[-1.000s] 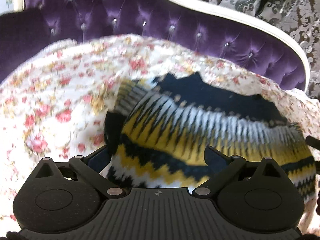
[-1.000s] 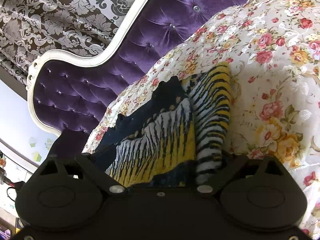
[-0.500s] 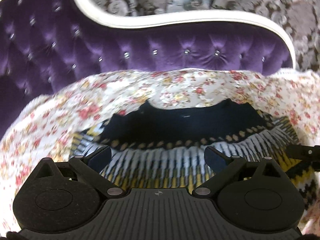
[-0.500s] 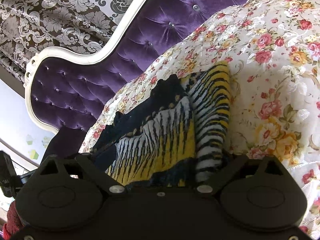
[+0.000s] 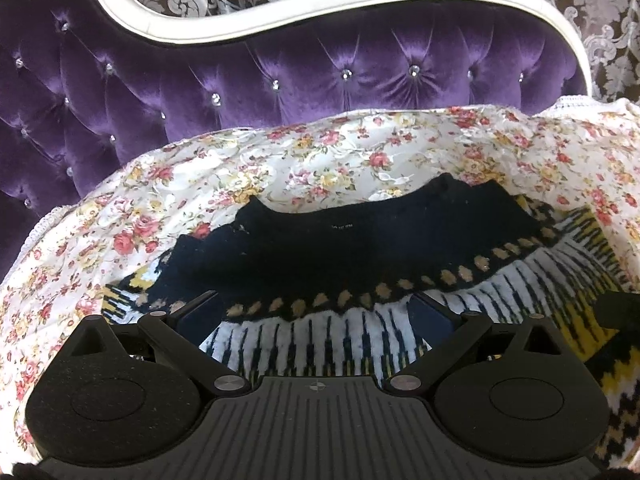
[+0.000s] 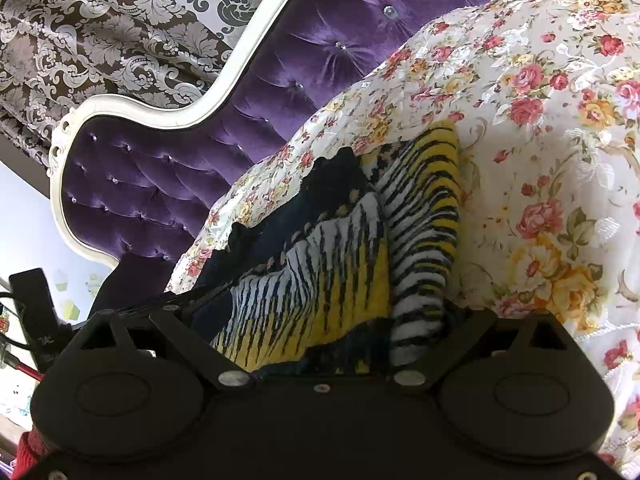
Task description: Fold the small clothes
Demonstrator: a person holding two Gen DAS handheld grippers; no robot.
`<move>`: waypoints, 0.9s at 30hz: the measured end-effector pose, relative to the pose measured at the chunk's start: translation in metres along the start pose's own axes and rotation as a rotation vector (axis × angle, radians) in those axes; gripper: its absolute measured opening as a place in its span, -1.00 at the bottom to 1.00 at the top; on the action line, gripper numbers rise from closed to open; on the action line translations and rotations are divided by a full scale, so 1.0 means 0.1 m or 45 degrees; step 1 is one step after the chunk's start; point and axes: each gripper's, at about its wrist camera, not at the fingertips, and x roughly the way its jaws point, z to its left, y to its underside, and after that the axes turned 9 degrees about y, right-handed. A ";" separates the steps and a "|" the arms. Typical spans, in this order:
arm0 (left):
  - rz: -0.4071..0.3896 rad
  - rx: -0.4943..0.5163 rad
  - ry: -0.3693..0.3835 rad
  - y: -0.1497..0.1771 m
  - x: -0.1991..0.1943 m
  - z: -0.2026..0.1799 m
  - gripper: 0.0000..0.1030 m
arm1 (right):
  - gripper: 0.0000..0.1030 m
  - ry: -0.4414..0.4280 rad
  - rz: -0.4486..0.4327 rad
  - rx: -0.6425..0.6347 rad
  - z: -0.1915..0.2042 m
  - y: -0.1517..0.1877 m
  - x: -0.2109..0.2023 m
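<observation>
A small knitted sweater (image 5: 344, 248), dark navy at the neck with yellow, white and black zigzag bands, lies flat on a floral bedspread (image 5: 208, 184). My left gripper (image 5: 316, 316) is open above the sweater's chest, its fingers wide apart and holding nothing. The sweater also shows in the right wrist view (image 6: 332, 256), with one sleeve (image 6: 424, 216) folded along its right side. My right gripper (image 6: 320, 320) is low over the sweater's lower part; its fingers stand wide apart with knit between them, and the tips are hidden by the cloth.
A purple tufted headboard (image 5: 280, 76) with a white frame stands right behind the bedspread. Patterned curtains (image 6: 100, 24) hang behind it. The left gripper's body (image 6: 36, 312) shows at the left edge of the right wrist view.
My left gripper has swung from the sweater's left side to face the headboard squarely, over the chest. The right gripper has barely moved.
</observation>
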 end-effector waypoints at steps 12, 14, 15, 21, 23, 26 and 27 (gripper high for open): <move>-0.031 -0.220 0.367 0.25 -0.80 0.09 0.81 | 0.91 0.000 0.004 -0.003 0.00 0.01 0.00; -0.038 -0.229 0.410 0.34 -0.95 0.07 0.81 | 0.91 0.001 0.004 -0.003 0.00 0.01 0.00; -0.035 -0.242 0.436 0.41 -1.02 0.06 0.81 | 0.91 0.000 0.004 -0.003 0.00 0.01 0.00; 0.090 -0.451 0.639 0.81 -1.07 0.10 0.81 | 0.91 0.001 0.005 -0.004 0.00 0.02 -0.01; 0.097 -0.495 0.664 0.91 -0.97 0.13 0.81 | 0.91 0.002 0.005 -0.005 0.00 0.01 -0.01; -0.014 -0.455 0.538 0.94 -0.84 0.16 0.80 | 0.91 0.001 0.005 -0.005 0.00 0.02 -0.01; -0.078 -0.402 0.471 0.91 -0.79 0.16 0.80 | 0.91 0.000 0.006 -0.004 0.00 0.01 -0.01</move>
